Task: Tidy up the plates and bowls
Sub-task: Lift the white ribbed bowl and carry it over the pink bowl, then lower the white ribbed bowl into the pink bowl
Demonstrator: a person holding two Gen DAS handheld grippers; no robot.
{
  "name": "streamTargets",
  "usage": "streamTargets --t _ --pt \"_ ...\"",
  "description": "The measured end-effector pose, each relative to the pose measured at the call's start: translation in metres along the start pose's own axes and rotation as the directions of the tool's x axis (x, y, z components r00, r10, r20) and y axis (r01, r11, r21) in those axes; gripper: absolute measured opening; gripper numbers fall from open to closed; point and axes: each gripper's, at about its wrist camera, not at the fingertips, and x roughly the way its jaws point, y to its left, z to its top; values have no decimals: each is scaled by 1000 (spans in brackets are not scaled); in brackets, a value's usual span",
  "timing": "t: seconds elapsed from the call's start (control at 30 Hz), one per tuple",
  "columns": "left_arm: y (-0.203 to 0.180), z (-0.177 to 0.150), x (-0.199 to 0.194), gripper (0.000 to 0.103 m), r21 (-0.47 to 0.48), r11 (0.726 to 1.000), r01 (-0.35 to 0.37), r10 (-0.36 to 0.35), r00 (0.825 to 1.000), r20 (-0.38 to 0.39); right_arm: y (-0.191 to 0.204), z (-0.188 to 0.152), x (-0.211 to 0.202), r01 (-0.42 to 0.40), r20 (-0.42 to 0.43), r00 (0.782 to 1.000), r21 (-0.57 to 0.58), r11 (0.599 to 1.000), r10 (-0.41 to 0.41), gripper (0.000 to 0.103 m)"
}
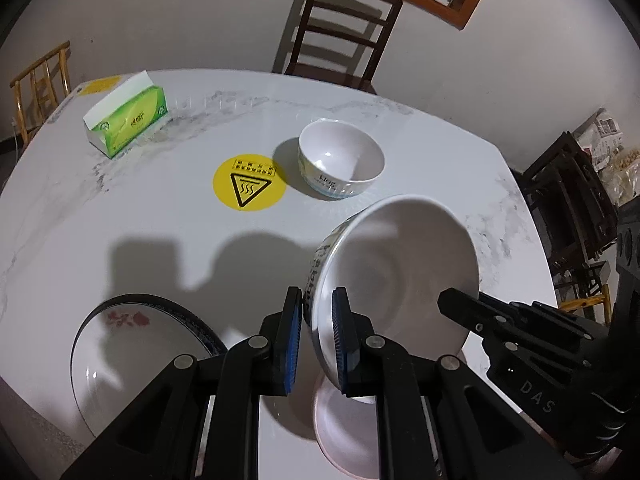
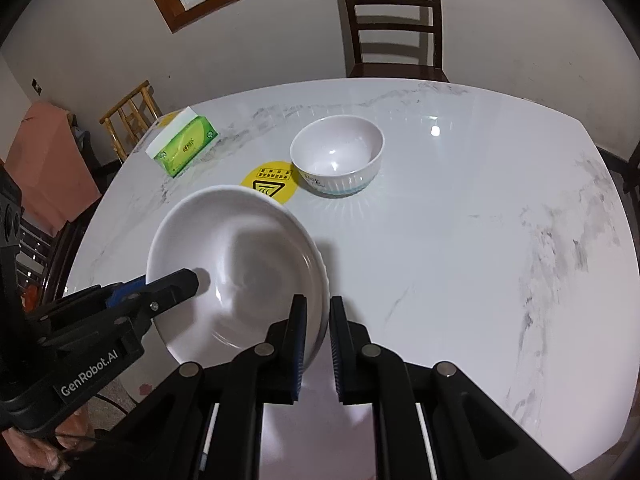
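Observation:
A large white bowl (image 1: pixel 400 272) (image 2: pixel 240 264) hangs tilted above the marble table (image 1: pixel 140 232), held from both sides. My left gripper (image 1: pixel 316 300) is shut on its left rim, one pad inside and one outside. My right gripper (image 2: pixel 318 304) is shut on the opposite rim; its fingers (image 1: pixel 452 304) reach in from the right in the left wrist view. The left gripper's fingers (image 2: pixel 180 284) show at the bowl's left edge in the right wrist view. A smaller ribbed white bowl (image 1: pixel 340 160) (image 2: pixel 336 156) stands upright mid-table. A flower-patterned plate (image 1: pixel 132 352) and a plain white plate (image 1: pixel 344 428) lie near the front edge.
A green tissue box (image 1: pixel 128 120) (image 2: pixel 186 148) sits at the far left of the table. A yellow warning sticker (image 1: pixel 250 182) (image 2: pixel 276 186) marks the tabletop beside the small bowl. A dark wooden chair (image 1: pixel 344 28) (image 2: pixel 394 24) stands behind the table, a bamboo chair (image 2: pixel 132 120) at its left.

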Motion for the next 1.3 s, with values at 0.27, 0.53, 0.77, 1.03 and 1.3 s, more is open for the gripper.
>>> streamTargets --t 0.27,0.53,0.77,1.03,1.3 --pt "-10 0 -14 12 26 1000 0 0 1000 27 -1 -3 -17 4 29 1000 -2 1000 -4 12" --pt "-17 -10 -20 12 50 999 5 -6 1000 16 -5 -18 -25 11 12 1000 5 1000 -11 12" --pt "-24 -32 -10 12 60 998 19 -17 999 -36 -16 -42 -20 20 -32 999 29 999 -19 12" --pt "-26 -55 12 12 56 998 24 -17 993 -113 -28 -64 -6 26 -86 996 53 998 -22 12" --pt "-26 -65 21 12 63 998 14 -5 989 -145 -32 -71 4 19 -112 994 66 998 -11 12"
